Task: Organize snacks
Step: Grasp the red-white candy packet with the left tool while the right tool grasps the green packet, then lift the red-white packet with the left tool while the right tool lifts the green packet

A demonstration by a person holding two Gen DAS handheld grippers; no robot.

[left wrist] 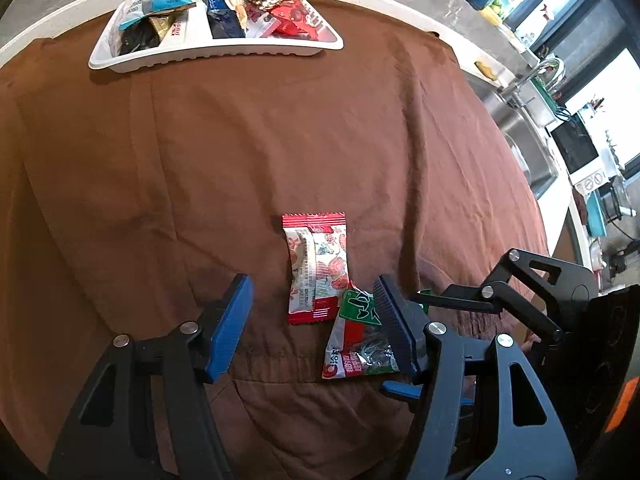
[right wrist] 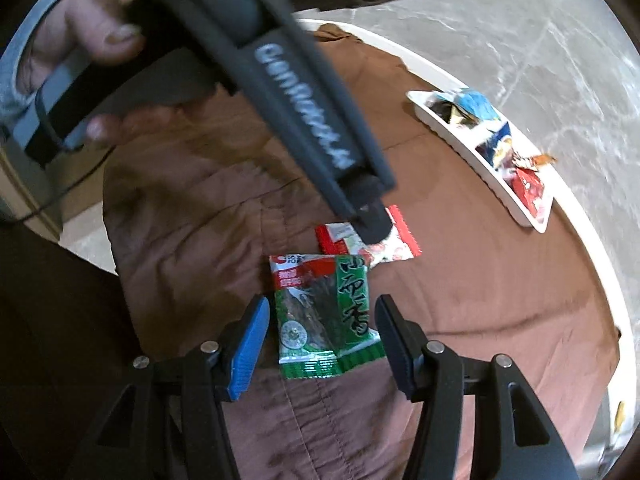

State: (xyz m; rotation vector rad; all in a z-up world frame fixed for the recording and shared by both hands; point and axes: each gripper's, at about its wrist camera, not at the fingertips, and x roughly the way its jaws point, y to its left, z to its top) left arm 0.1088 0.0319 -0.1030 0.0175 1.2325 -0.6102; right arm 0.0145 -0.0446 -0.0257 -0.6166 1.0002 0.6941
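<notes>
Brown cloth (left wrist: 280, 140), green packet (right wrist: 324, 316) between right gripper (right wrist: 320, 344)

Brown cloth (left wrist: 280, 140) fills most of both frames, w/ a white tray (left wrist: 216, 54) at upper left of the left wrist view holding light-blue, navy, black, orange & red packets. Centre of that view: red-and-white packet (left wrist: 316, 268) w/ red fruit print & red crimped ends; just below-right a green, red & white packet (right wrist: 324, 316) w/ dark lettering on a green band, seen best in the lower middle of the right wrist view. Both grippers (left wrist: 316, 328) (right wrist: 320, 344) are black w/ blue pads; grey marbled floor (right wrist: 540, 40) at upper right there.
</notes>
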